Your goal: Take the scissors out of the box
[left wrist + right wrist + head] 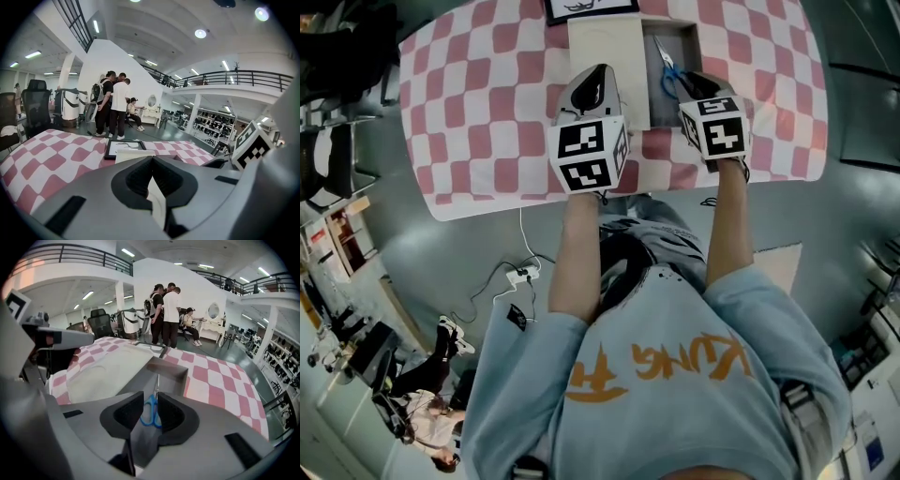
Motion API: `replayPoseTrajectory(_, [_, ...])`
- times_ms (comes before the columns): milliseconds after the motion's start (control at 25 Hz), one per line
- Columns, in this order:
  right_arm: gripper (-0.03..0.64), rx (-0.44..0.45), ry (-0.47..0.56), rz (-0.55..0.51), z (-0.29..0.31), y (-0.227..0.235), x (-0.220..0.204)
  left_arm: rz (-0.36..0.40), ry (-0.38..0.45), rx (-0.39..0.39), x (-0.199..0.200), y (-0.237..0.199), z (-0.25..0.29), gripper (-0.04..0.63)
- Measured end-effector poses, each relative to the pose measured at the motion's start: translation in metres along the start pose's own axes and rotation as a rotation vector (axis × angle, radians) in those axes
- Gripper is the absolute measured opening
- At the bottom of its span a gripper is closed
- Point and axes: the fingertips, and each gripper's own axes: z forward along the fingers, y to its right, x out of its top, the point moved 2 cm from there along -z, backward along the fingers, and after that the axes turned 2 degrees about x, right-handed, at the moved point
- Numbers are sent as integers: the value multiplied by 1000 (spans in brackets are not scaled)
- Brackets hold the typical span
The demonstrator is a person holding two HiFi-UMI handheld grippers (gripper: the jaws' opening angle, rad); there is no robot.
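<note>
Scissors: we are seeing the scissors (667,70) lying flat inside the open grey box (691,36) on the checked cloth (478,103); nothing is lifting them yet.
Long axis: in the head view the blades are pointing toward 11 o'clock and the blue handles are sitting at the 5 o'clock end, nearest us.
Right gripper: the right gripper (697,82) is hovering at the box's near edge; the handles are lying just beside its tips, at about 10 o'clock; in its own view (150,398) the jaws are standing slightly apart and pinching nothing, and the handles (151,411) are showing straight ahead at 12 o'clock through the gap.
Left gripper: the left gripper (594,77) is resting over the cream lid (609,47), with its jaws pressed together at the tips (151,161) and empty; the scissors are lying off at its 2 o'clock.
Nearer arm: we are judging the right one nearer by far; the handle end is facing it, so we are expecting a short forward reach with the jaws spread wider.
</note>
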Motion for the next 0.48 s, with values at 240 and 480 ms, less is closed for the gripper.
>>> replayPoseTrajectory(240, [101,-20,-151,-69,18,-4,-8,-9,-5,16,3,-16,2,17])
replayPoseTrajectory(480, [107,-78,-278,-90,33,-1,-17,-25,-18,31,2,-36,6,17])
